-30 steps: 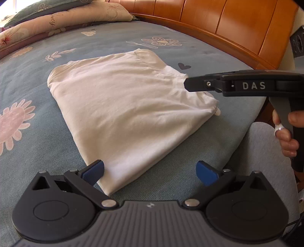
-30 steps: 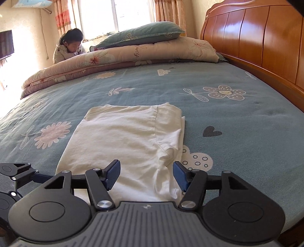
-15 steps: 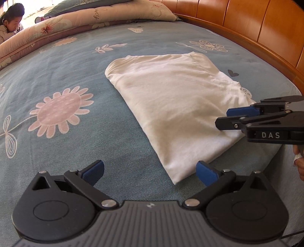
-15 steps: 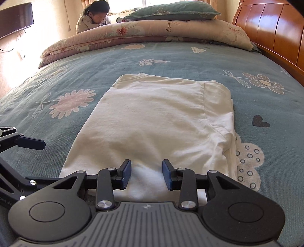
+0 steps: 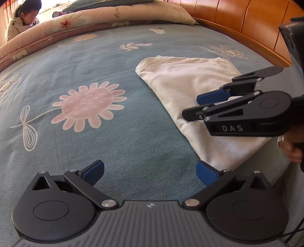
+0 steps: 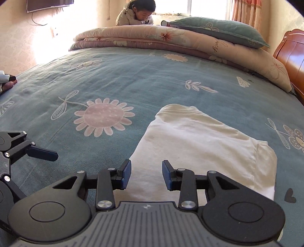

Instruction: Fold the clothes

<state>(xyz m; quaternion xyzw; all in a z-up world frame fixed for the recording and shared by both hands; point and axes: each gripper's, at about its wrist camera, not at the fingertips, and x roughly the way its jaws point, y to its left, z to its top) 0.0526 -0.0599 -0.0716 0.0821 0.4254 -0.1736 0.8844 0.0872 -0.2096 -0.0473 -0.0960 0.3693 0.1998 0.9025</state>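
Fingers of the left gripper (image 5: 150, 172) stand wide apart with nothing between them, their blue pads over bare blue bedsheet; the right-hand pad (image 5: 206, 173) sits just beside the near corner of the folded white garment (image 5: 190, 83) but whether it touches the cloth cannot be told. The right gripper (image 6: 146, 174) has its fingers at a narrower gap, also holding nothing, poised above the near edge of the same garment (image 6: 199, 144). In the left wrist view the right gripper (image 5: 199, 106) shows from the side over the cloth's near half, one blue pad visible, the letters DAS on its black body, and part of a hand (image 5: 290, 150) wrapped around its handle at the right edge. In the right wrist view the left gripper (image 6: 40, 153) comes in from the left edge, well clear of the garment and above the sheet.

The garment lies folded into a rough rectangle on the bed (image 5: 95, 57), flat, with a seamed fold along its far right side. The sheet carries a large pink flower print (image 5: 89, 108) to the left of the cloth and a small dark heart (image 6: 289, 196) near its right corner. A rolled floral quilt (image 6: 171, 41) and a green pillow (image 6: 218, 30) lie along the far side, a wooden headboard (image 5: 247, 24) stands at the right, and a person (image 6: 136, 13) in a pale jacket sits behind the quilt by the window.
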